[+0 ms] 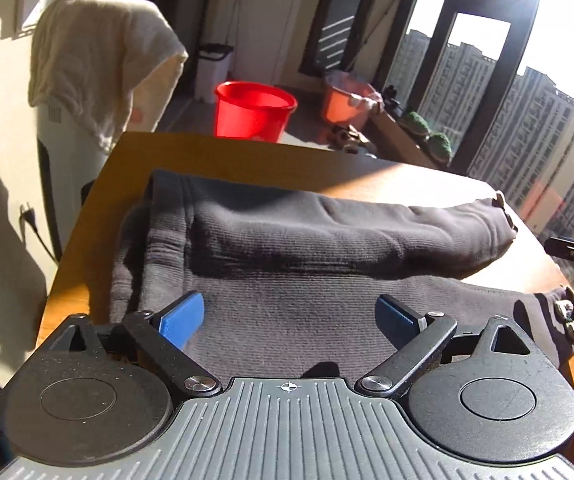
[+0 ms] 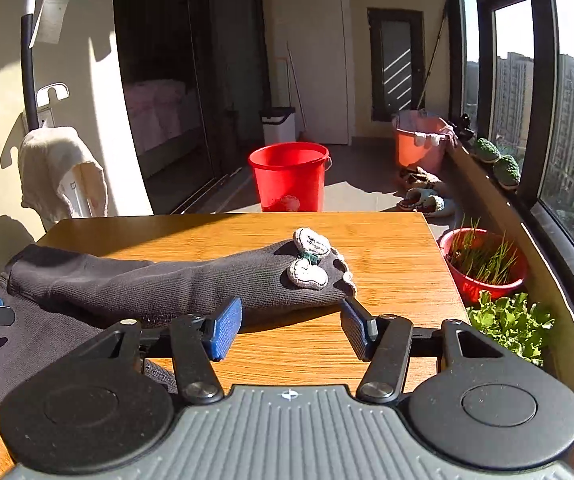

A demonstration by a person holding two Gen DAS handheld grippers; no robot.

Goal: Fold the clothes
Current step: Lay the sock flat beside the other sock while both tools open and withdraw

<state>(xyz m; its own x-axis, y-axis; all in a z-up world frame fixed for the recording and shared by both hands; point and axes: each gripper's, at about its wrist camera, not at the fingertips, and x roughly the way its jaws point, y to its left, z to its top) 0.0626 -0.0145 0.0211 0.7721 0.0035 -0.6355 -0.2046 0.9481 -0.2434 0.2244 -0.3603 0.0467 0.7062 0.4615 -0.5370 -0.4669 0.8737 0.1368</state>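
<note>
Garment point(image 1: 299, 240): dark knit, lying on the counter point(image 2: 387, 248), under and ahead of both jaws.
Cuff point(image 2: 315, 264): just ahead of right jaws.
Left gripper point(image 1: 289, 318): jaws wide, empty.
Right gripper point(image 2: 291, 324): jaws wide, empty.
Counter edge: bare wood beyond cuff.

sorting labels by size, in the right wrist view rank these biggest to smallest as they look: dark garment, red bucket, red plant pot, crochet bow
1. dark garment
2. red bucket
3. red plant pot, though it is nearer the camera than the bucket, so true size is unsure
4. crochet bow
</note>
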